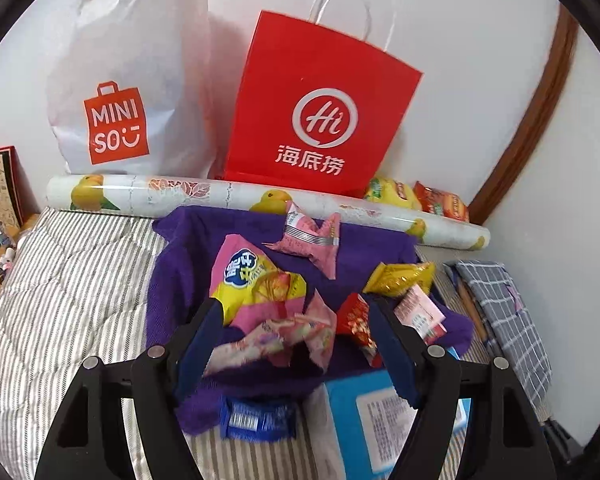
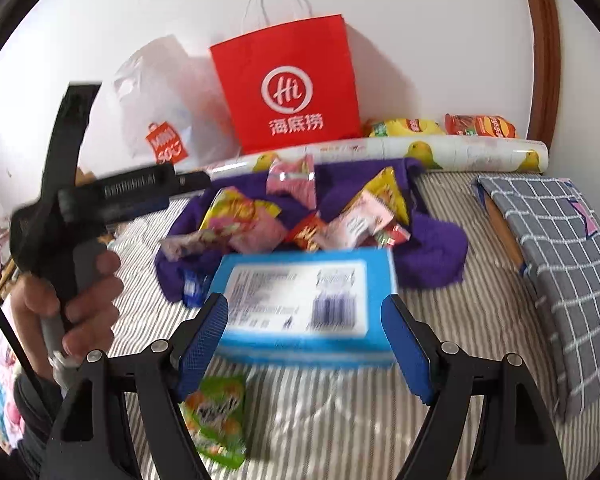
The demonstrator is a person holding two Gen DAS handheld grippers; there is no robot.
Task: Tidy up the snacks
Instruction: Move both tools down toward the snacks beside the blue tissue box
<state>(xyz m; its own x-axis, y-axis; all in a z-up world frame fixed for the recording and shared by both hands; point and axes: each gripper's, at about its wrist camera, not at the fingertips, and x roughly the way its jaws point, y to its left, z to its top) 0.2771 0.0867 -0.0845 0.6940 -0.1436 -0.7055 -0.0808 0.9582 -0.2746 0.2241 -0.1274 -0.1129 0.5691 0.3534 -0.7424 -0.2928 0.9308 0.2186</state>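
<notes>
Your left tool [image 1: 296, 336] hangs over the snack pile with its blue-padded fingers spread and nothing pinched between them; your right tool [image 2: 306, 344] is likewise released, its pads standing clear on either side of the blue box [image 2: 304, 304] without touching it.

You are working on a bed, not a tabletop: a grey-and-white striped bedspread [image 1: 72, 280] covers it, and a purple towel [image 1: 180, 264] lies crumpled across the middle. On that towel sit the snacks [image 1: 260, 280], a loose heap of pink, yellow, red and gold packets. The blue box lies just in front of the towel, label up, and a small blue packet [image 1: 256, 420] rests at the towel's near edge. A green packet [image 2: 216, 416] lies on the bedspread beneath your right tool's left finger.

Along the white wall behind, a roll of fruit-printed paper [image 1: 260, 204] lies lengthwise. Behind it stand a red paper bag [image 1: 320, 108] and a white plastic shopping bag [image 1: 128, 80], with a yellow chip bag [image 2: 404, 127] and a red chip bag [image 2: 480, 126] beside the red one. A grey checked pillow [image 2: 560, 264] lies at the right edge of the bed.

In the right wrist view, your left hand [image 2: 76, 300] grips the left tool's handle, the tool pointing toward the pile from the left; it looks blurred
</notes>
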